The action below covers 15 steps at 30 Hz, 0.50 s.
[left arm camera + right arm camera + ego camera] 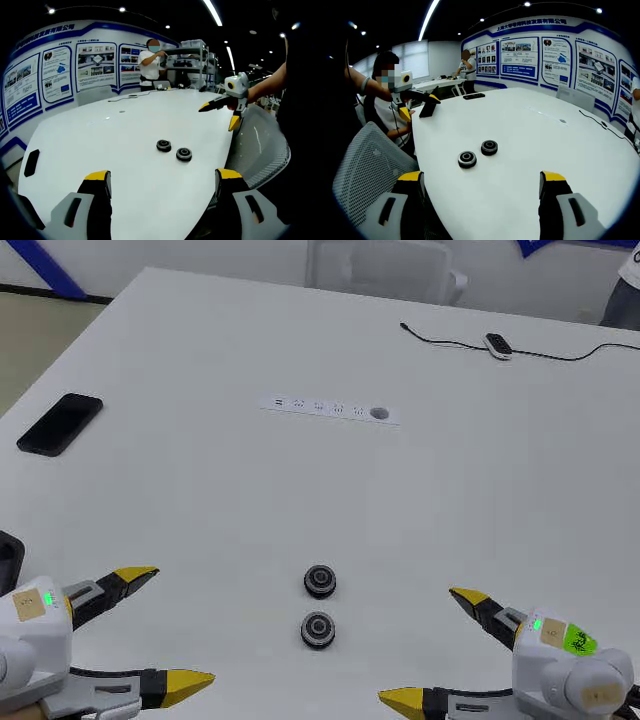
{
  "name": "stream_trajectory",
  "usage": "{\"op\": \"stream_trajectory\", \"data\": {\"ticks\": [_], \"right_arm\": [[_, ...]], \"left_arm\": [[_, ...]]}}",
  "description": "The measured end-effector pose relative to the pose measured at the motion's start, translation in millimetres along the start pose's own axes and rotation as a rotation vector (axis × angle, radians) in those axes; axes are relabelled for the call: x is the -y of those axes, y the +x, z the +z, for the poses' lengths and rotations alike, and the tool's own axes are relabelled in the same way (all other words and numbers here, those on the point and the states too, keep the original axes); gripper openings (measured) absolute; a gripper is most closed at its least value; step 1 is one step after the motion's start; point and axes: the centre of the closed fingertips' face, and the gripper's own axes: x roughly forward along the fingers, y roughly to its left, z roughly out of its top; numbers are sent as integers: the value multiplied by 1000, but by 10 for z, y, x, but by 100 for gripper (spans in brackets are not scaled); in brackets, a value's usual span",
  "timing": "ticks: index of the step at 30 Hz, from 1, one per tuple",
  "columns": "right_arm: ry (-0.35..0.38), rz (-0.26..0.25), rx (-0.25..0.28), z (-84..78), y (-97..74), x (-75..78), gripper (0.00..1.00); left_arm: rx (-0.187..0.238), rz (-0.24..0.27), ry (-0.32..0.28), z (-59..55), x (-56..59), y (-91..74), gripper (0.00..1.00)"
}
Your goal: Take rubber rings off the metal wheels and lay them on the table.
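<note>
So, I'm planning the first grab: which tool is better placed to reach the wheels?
Right, though narrowly. Both stand open, but in the head view the right tool sits closer to the near wheel than the left tool does.

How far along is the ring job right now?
Nothing done yet: the far wheel and near wheel appear to wear their black rings. Nothing in hand: the left gripper and right gripper hover open, apart from them. Left: strip both rings and lay them on the table.
</note>
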Motion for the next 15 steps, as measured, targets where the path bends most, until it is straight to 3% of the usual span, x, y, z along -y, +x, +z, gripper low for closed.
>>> {"op": "stream_trajectory", "data": {"ticks": [15], "right_arm": [[3,26,-21,-32,81,-51,89]], "left_arm": [[-28,-48,20,-3,74,121,76]]}}
